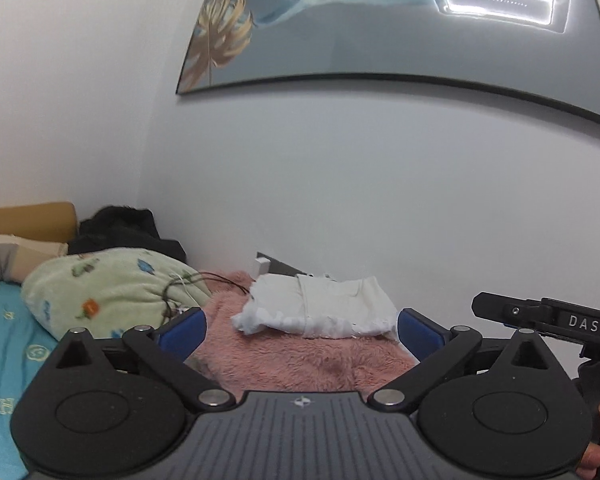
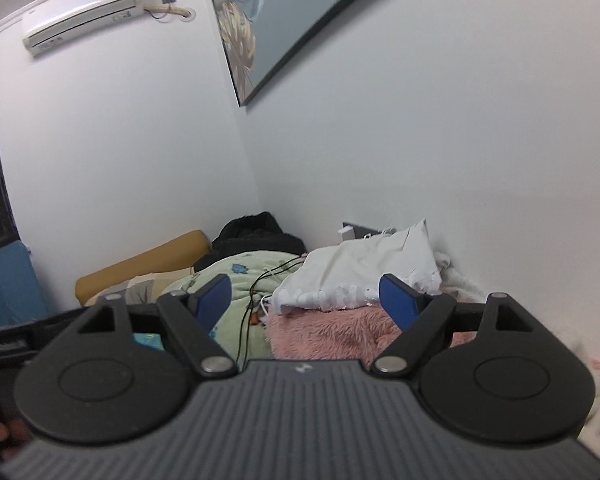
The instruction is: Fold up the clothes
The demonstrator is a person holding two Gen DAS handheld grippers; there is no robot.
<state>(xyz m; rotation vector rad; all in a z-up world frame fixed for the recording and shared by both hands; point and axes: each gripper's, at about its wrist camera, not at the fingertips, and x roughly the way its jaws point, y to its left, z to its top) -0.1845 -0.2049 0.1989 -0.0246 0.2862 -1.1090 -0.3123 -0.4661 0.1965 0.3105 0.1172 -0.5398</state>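
A folded white garment (image 1: 320, 306) with frayed edges lies on a pink fluffy blanket (image 1: 300, 356) against the wall. It also shows in the right wrist view (image 2: 364, 272), on the same pink blanket (image 2: 332, 332). My left gripper (image 1: 300, 330) is open and empty, held back from the garment with its blue pads wide apart. My right gripper (image 2: 308, 300) is open and empty too, short of the garment. The right gripper's body shows at the right edge of the left wrist view (image 1: 548, 316).
A green patterned quilt (image 1: 112, 288) with a black cable (image 2: 256, 300) over it lies left of the pink blanket. A black garment (image 1: 120, 228) and a tan headboard cushion (image 2: 140, 264) sit behind. A turquoise sheet (image 1: 4, 344) covers the bed. The wall is close behind.
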